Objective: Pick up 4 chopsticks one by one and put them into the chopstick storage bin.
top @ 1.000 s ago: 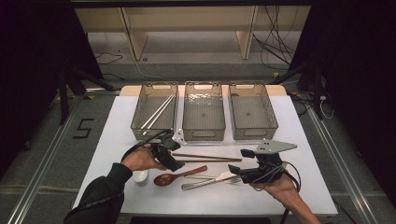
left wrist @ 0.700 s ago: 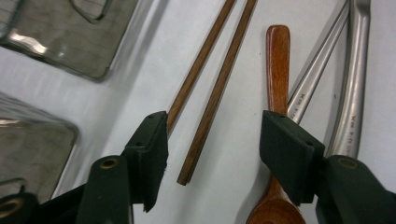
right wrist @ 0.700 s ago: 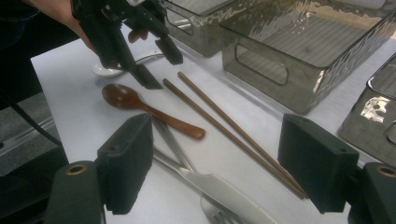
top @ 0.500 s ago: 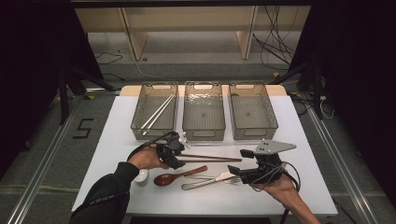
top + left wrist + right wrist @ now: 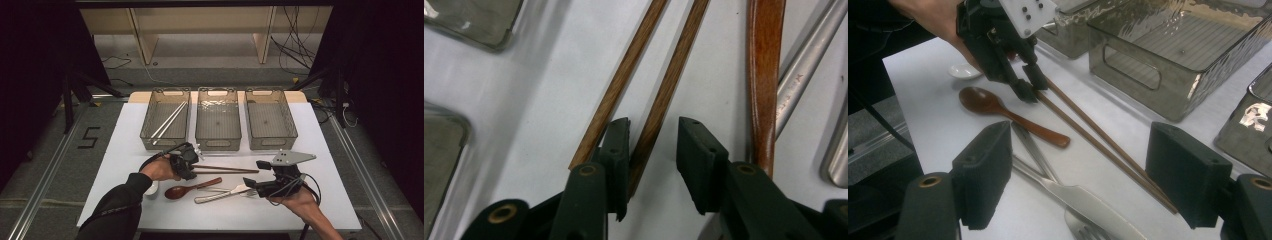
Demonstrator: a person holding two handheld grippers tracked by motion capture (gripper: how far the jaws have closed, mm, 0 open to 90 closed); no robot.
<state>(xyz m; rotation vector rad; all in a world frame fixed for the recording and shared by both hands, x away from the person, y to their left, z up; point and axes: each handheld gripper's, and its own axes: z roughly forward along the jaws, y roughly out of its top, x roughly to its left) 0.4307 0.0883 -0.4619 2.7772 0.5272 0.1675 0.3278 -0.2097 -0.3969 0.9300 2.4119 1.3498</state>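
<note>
Two brown wooden chopsticks (image 5: 225,170) lie side by side on the white table (image 5: 325,150). My left gripper (image 5: 189,164) is down at their left ends. In the left gripper view its jaws (image 5: 654,145) have just been closing. One chopstick (image 5: 664,95) lies between them against the left pad, and the right pad stands off it. The other chopstick (image 5: 619,85) lies outside the left jaw. My right gripper (image 5: 256,175) rests at the chopsticks' right tips with its jaws (image 5: 1085,175) wide apart. The tips and a metal fork (image 5: 1083,205) lie between them untouched.
A wooden spoon (image 5: 186,189) and metal cutlery (image 5: 220,194) lie in front of the chopsticks. A small white dish (image 5: 151,188) sits by the left hand. Three clear bins stand behind: the left one (image 5: 150,142) holds metal chopsticks (image 5: 169,120), then the middle (image 5: 218,144) and right (image 5: 272,142).
My left gripper has sunk onto the left ends of the wooden chopsticks and its jaws have narrowed around one of them. The right gripper has stayed put.
</note>
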